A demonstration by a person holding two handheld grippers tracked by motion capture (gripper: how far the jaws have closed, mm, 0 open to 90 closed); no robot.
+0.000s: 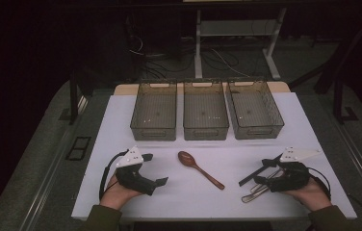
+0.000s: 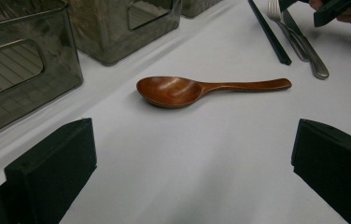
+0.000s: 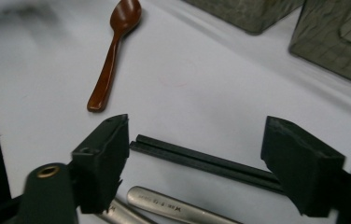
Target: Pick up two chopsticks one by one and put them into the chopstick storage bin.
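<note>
Right now your right tongs (image 3: 194, 154) stand wide and hold nothing, poised over the black chopsticks (image 3: 201, 161), which lie flat on the white tabletop (image 1: 169, 144) between the jaws but untouched by either pad. Just beside them, nearer you, lie a metal fork (image 2: 283, 25) and another piece of metal cutlery (image 3: 173, 207). The chopsticks look light, stiff and thin; lying flush on the cloth they will probably be hard to pinch and could roll or split apart. You would do best to take both together near the middle, squarely across their length, so they do not swing. Your left tongs (image 2: 192, 172) are also wide and empty, facing the wooden spoon (image 2: 197, 89), which lies well apart at mid-table. Three grey bins (image 1: 205, 115) wait at the far side.
</note>
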